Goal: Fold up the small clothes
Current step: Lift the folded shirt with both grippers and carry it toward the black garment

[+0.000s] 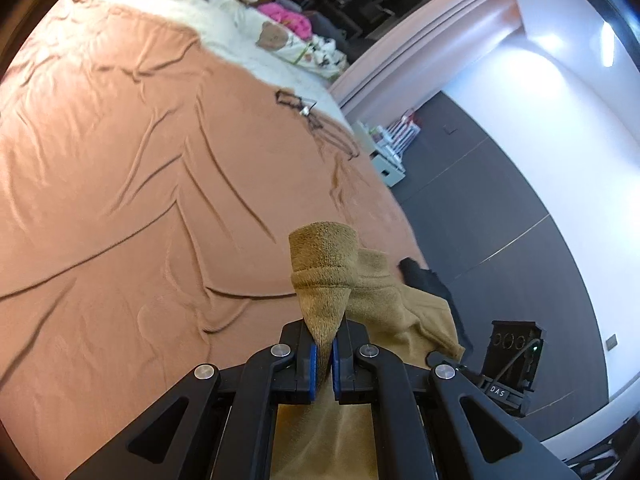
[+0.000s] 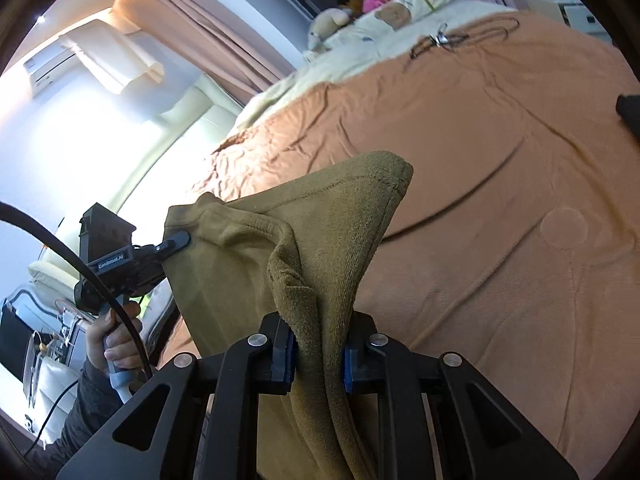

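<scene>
A small olive-brown knit garment (image 1: 324,264) hangs above the bed between my two grippers. In the left wrist view my left gripper (image 1: 324,344) is shut on a bunched corner of it, and the cloth sticks up past the blue pads (image 1: 313,364). In the right wrist view my right gripper (image 2: 318,344) is shut on a thick fold of the same garment (image 2: 320,216), which drapes down over the jaws. The left gripper (image 2: 176,242) appears there too, at the left, pinching the garment's far edge, with a hand (image 2: 116,340) on its grip.
An orange-brown wrinkled bed cover (image 1: 120,160) (image 2: 500,160) lies below. A black strap with a metal clip (image 1: 304,110) (image 2: 440,40) rests near the pillows and soft toys (image 1: 276,36). A dark cloth (image 1: 420,276) (image 2: 628,108) lies at the bed's edge, by grey floor (image 1: 500,200).
</scene>
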Available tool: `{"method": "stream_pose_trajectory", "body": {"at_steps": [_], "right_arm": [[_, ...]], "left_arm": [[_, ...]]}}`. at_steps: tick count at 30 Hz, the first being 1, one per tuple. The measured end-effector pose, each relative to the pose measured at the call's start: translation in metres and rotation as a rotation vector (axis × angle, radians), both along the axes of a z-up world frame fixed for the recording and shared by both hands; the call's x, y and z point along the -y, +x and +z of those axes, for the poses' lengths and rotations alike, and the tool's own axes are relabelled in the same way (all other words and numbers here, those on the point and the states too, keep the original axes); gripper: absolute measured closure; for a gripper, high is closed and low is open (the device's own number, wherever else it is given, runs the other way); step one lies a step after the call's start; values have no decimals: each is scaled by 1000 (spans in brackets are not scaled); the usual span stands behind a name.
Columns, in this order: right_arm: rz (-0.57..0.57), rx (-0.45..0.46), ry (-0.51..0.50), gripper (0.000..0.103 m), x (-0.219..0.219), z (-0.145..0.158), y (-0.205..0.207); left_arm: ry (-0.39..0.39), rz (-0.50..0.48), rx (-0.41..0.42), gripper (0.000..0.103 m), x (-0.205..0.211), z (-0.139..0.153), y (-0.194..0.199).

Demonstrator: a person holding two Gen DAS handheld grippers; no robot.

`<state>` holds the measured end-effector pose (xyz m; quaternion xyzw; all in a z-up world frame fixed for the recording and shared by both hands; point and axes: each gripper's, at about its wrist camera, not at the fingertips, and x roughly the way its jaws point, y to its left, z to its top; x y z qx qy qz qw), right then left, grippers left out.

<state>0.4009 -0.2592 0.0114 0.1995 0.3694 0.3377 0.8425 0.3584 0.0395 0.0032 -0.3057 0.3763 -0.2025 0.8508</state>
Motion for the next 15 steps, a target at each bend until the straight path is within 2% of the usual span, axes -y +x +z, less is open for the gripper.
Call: {"method": "stream_pose_trajectory", "body": {"at_steps": [7,15], "right_arm": [[12,78,7,90,22,15,-52],[2,187,-26,90,37,48,-111]], "left_arm": [[4,11,72,98,8,37,-43],[-7,18,150,98,15,73,-85]]}}
